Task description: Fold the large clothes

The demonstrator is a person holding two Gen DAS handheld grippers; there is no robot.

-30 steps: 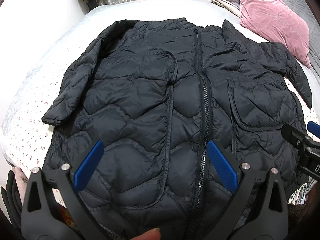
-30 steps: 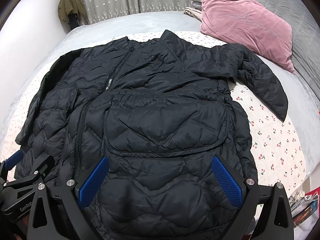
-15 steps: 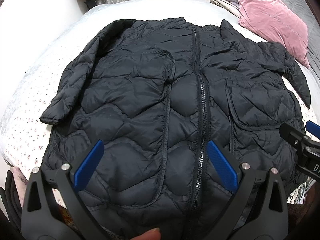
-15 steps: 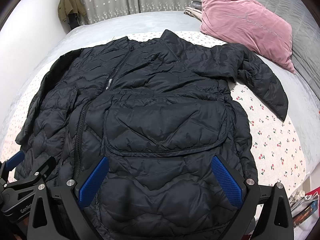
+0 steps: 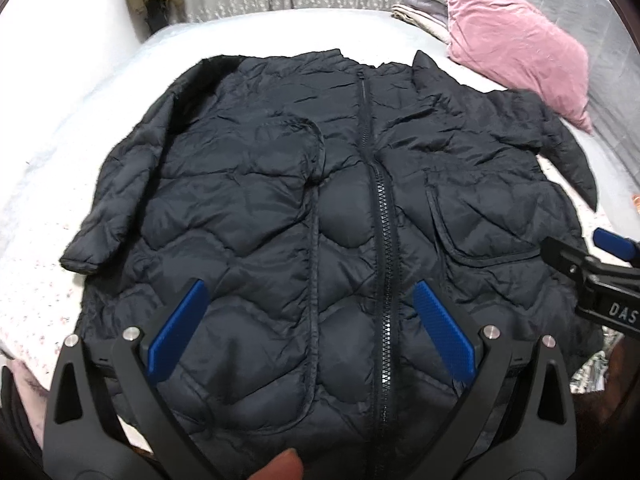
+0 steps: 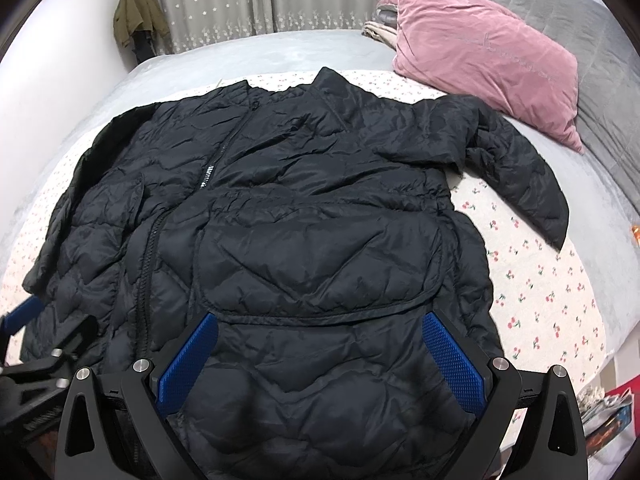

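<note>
A large black quilted jacket lies face up and zipped on the bed, collar at the far end; it also shows in the right wrist view. Its left sleeve lies along the body. Its right sleeve angles out toward the pillow. My left gripper is open and empty above the hem, left of the zipper. My right gripper is open and empty above the hem below the right pocket. Each gripper shows at the edge of the other's view.
The bed has a cherry-print sheet. A pink pillow and folded linens lie at the far right, by a grey quilt. An olive garment hangs by the curtain. Books lie beyond the bed's right edge.
The left gripper has pulled back and risen a little, so the jacket looks smaller and lower in its view. The right gripper has barely moved. Both stay open.
</note>
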